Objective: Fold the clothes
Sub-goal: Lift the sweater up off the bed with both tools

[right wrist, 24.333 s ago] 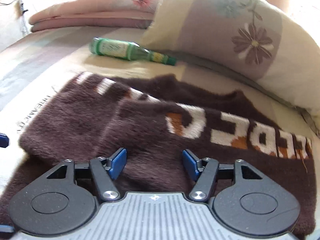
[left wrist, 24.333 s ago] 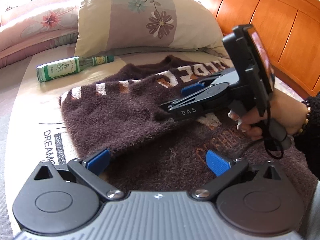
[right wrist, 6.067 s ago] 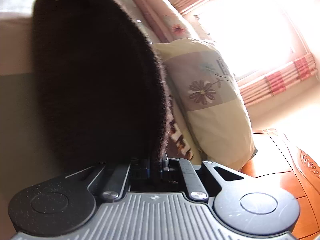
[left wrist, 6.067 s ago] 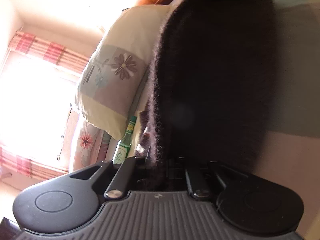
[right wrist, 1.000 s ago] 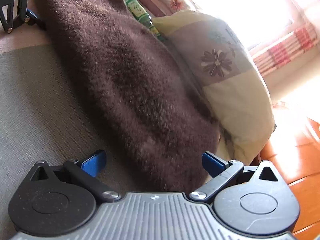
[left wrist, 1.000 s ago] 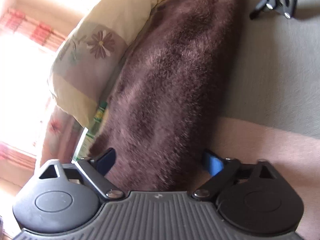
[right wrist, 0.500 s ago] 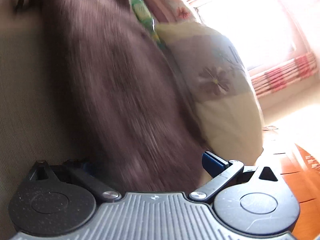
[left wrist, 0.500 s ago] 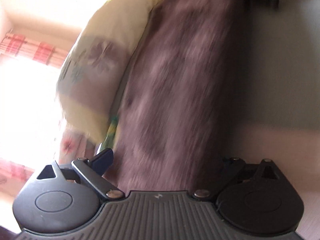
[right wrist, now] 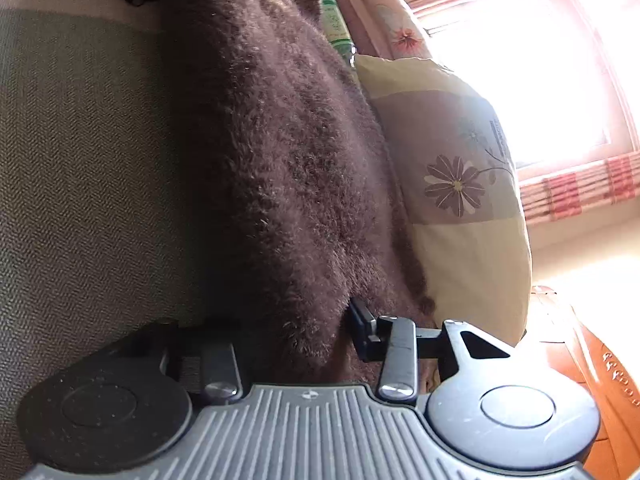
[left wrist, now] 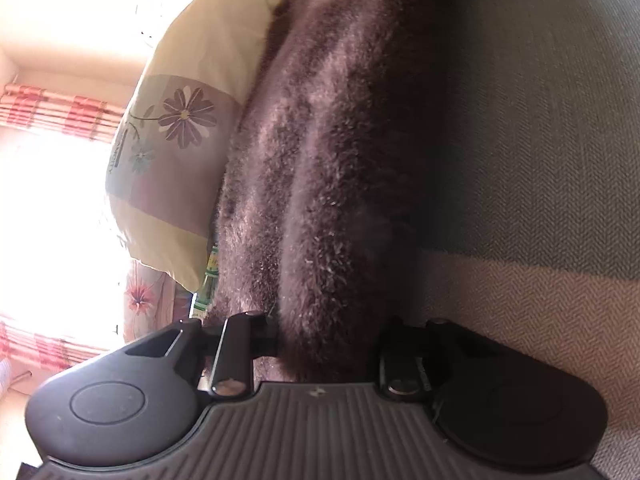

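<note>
Grey-green and dusty-pink herringbone bedspread point(left wrist: 532, 152): flat work surface beneath the sweater, filling the side of each view away from the pillow.

Dark brown fuzzy knitted sweater point(left wrist: 320, 152): the task's garment, gathered into a long thick band stretched between the two tools, one end at each. Lain along the bedspread, with one long edge pressed against the pillow. Held by both ends probably to keep the band taut and even for carrying or setting down the next fold; much of the folding judged done, since no lettering and no loose sleeve showed.

Cream cotton pillow with mauve panel and printed daisies point(left wrist: 176, 152): propped just beside the sweater, on its window side.

Left gripper point(left wrist: 316, 344): black two-finger tool at the sweater's near end in the left wrist view. Fingers drawn narrow, clamped on the thick end of the fabric; pads buried in the pile.

Right gripper point(right wrist: 288, 340): matching tool at the sweater's opposite end. Likewise narrowed onto a bunched end, one finger visibly pressed into the fabric beside the pillow.

Green glass bottle with white label point(right wrist: 336, 24): lain on the bed between sweater and pillow, mostly hidden. Judged a hazard: easily rolled or snagged if the sweater is dragged pillow-ward.

Pink floral folded quilt point(left wrist: 140, 296): beyond the pillow, away from the sweater, toward the window.
</note>
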Demonstrator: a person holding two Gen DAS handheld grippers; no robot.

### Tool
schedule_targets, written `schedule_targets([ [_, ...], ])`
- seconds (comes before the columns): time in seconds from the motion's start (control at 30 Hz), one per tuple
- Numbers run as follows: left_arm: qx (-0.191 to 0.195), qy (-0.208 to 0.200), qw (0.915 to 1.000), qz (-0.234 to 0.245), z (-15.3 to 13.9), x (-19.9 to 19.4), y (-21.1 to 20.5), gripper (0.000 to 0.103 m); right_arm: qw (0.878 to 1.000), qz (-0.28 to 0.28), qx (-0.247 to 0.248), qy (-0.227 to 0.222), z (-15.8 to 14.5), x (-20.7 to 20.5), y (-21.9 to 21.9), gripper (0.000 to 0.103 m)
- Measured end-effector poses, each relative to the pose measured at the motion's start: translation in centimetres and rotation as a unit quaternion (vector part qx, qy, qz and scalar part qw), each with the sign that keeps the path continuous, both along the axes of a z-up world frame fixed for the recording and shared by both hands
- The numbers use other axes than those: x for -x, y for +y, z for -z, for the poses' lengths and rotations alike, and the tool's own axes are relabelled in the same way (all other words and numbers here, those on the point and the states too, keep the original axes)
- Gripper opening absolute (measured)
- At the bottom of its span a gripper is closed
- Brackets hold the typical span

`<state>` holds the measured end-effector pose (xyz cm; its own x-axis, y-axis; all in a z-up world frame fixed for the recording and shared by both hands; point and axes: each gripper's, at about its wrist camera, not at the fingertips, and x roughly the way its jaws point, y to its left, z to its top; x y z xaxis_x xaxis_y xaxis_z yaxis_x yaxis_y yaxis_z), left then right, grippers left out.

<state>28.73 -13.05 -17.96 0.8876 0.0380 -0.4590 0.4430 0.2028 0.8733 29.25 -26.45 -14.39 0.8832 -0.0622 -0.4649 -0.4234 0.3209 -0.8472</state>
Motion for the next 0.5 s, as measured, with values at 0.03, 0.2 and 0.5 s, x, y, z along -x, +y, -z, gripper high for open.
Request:
schedule_targets([
  [0.03,0.000,0.000,1.0000,0.000,0.0,0.0,0.0,0.021,1.000,0.000,-0.004,-0.001,0.0,0.0,-0.1,0.046],
  [0.2,0.005,0.008,1.0000,0.000,-0.3,-0.3,0.1,0.021,1.000,-0.001,-0.007,-0.006,-0.2,-0.9,0.1,0.052],
  [0.5,0.044,-0.003,0.9989,0.015,-2.0,-0.4,1.2,0.019,1.000,-0.016,-0.012,0.005,-1.6,0.2,0.2,0.021],
])
